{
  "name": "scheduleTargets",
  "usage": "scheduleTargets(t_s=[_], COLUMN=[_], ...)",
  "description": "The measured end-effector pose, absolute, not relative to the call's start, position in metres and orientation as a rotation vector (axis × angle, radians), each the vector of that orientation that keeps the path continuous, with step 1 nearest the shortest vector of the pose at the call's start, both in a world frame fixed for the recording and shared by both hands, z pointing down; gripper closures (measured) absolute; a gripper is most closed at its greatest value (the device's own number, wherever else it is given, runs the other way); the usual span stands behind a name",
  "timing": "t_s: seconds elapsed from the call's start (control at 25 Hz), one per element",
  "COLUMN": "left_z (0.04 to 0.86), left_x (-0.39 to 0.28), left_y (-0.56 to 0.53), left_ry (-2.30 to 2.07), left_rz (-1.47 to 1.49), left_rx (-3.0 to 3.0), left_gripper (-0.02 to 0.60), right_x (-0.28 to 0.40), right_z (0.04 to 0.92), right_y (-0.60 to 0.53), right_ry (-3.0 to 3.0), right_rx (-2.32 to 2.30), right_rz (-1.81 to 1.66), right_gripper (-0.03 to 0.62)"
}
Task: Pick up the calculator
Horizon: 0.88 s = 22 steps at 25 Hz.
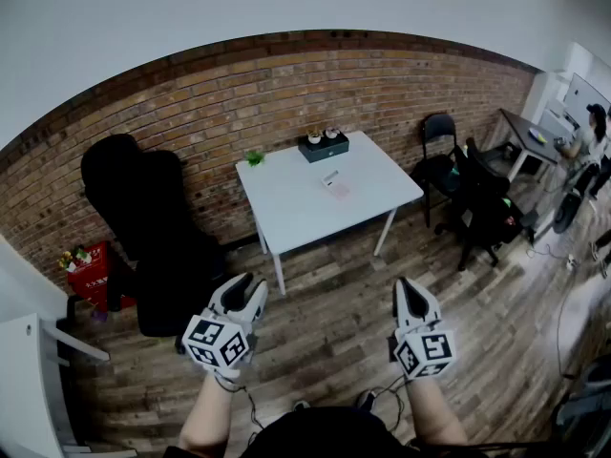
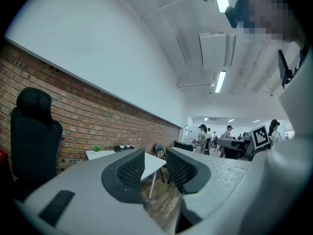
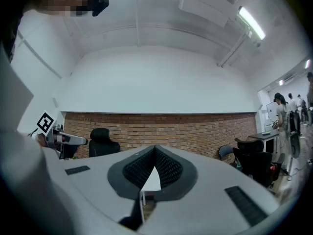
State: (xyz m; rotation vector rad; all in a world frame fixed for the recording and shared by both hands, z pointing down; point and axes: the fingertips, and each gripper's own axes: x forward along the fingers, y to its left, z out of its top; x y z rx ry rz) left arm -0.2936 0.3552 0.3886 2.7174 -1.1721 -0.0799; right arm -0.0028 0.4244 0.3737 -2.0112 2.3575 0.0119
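Brick-walled office with a wood floor. A white table (image 1: 286,203) stands at upper centre of the head view, and the calculator (image 1: 335,186) lies near its middle. Low in the frame, well apart from the table, the left gripper (image 1: 248,287) has its jaws partly open and empty. The right gripper (image 1: 409,289) has its jaws closed together on nothing.

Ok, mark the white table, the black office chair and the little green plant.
white table (image 1: 296,210), head view, bare part of its top.
black office chair (image 1: 136,191), head view, middle of its backrest.
green plant (image 1: 254,157), head view, its leaves.
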Motion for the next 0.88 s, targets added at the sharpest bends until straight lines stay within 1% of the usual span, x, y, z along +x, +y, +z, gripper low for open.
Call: scheduleTargets(t_s=[0.36,0.6,0.68,0.72,0.8,0.88], left_z=[0.386,0.393,0.401,0.405,0.411,0.412], left_x=[-0.305,-0.314,-0.311,-0.307,-0.299,-0.287], left_y=[0.353,0.347,0.345,0.343,0.334,0.325], left_ry=[-1.175,-1.168,-1.149,-1.140,-1.137,-1.130], left_rz=[-0.085,-0.100,-0.095,-0.087,-0.070,-0.074], left_rx=[2.725,2.719,2.715,2.710,2.696,2.697], left_gripper=[0.453,0.453,0.446,0.430,0.373,0.347], right_x=[-0.014,-0.016,-0.013,-0.012,-0.007,-0.001], right_z=[0.375,0.383,0.387,0.388,0.386,0.387], right_y=[0.422,0.418,0.415,0.413,0.403,0.389], right_ry=[2.362,2.337,2.338,2.343,2.354,2.365], right_rx=[-2.017,-2.039,-2.053,-2.059,-2.063,-2.051], right_rz=[0.029,-0.042,-0.046,-0.044,-0.026,-0.008], right_gripper=[0.591,0.588,0.553,0.537,0.484,0.452])
